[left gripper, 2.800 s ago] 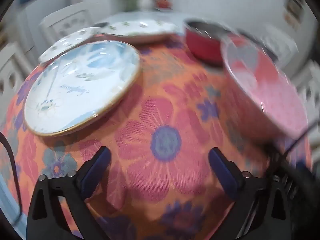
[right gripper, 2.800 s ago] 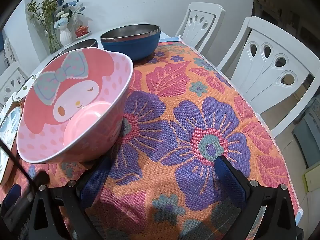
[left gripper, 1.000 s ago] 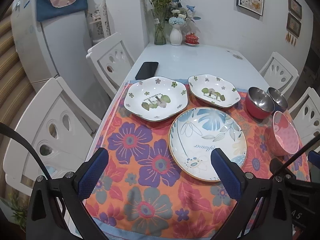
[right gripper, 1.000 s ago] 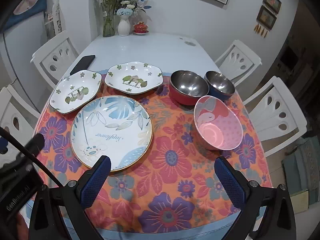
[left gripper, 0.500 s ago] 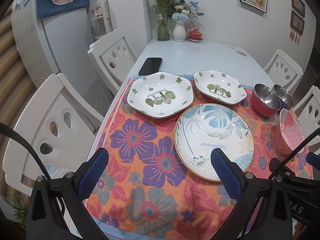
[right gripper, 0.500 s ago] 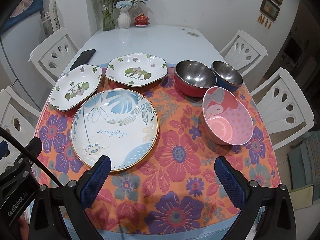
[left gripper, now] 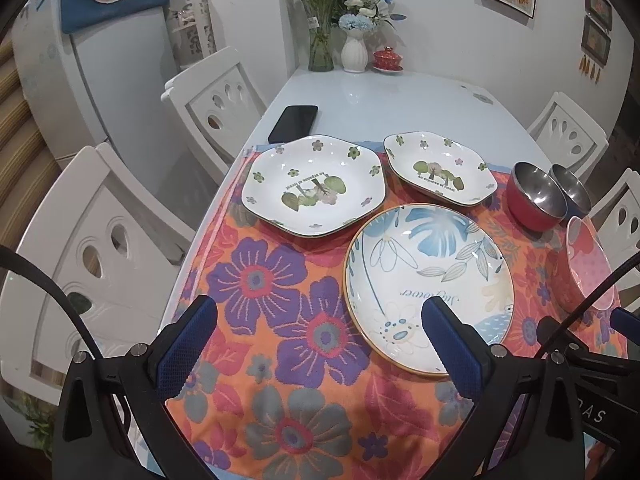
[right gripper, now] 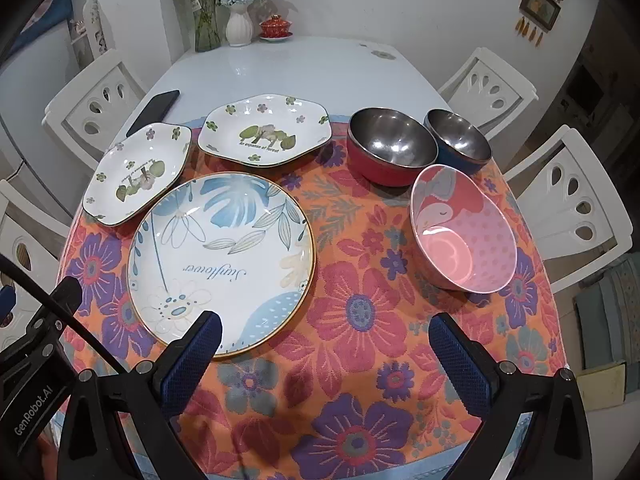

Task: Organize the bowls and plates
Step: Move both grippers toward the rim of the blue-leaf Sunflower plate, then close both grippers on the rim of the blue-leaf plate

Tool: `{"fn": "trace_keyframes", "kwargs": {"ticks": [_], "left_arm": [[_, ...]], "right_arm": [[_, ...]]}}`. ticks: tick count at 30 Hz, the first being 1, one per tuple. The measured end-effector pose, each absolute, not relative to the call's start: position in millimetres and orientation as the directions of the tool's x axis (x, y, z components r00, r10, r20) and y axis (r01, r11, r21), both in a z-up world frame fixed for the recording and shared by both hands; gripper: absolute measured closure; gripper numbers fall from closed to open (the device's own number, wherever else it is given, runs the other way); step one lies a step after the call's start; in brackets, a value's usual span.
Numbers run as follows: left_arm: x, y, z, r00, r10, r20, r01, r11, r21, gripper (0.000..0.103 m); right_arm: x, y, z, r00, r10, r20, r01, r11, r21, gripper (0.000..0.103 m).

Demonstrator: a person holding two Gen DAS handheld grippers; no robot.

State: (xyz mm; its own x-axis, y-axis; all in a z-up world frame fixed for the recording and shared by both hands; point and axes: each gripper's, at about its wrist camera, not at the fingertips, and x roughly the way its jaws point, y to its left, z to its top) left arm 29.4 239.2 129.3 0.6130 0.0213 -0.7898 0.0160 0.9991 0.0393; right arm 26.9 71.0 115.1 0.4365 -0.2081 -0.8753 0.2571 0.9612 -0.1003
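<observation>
Plates and bowls are lying spread over the floral tablecloth, and the view of them is changing fast: where the grippers were hanging close over the pink bowl a few seconds ago, they are now sitting well back at the near edge of the table, and over the last second both views are closing in again slightly. That reads as a step being over, with the pink bowl set down, and the next pick being chosen.

Going left to right in the right wrist view, the left green-flowered dish is sitting at centre left, partly off the cloth's left edge. The large blue-leaf plate is filling the lower centre, its rim just beside that dish. The second green-flowered dish is sitting above it. The red steel bowl and blue steel bowl are touching at upper right, and the pink bowl is resting tilted at centre right, apart from them. Nothing is stacked yet, so most of the sorting appears to be still ahead.

The left gripper is standing wide apart, empty, its right finger overlapping the blue-leaf plate in frame. The right gripper is likewise spread wide, gripping nothing and touching nothing.
</observation>
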Motion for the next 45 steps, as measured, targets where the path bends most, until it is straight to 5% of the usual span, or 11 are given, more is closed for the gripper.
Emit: {"fn": "trace_keyframes", "kwargs": {"ticks": [45], "left_arm": [[32.4,237.1,123.1,0.602,0.006,-0.798,0.032,0.999,0.032,0.001]], "right_arm": [[30.0,75.6,107.2,0.417,-0.207,-0.885,0.26,0.96,-0.101,0.0]]}}
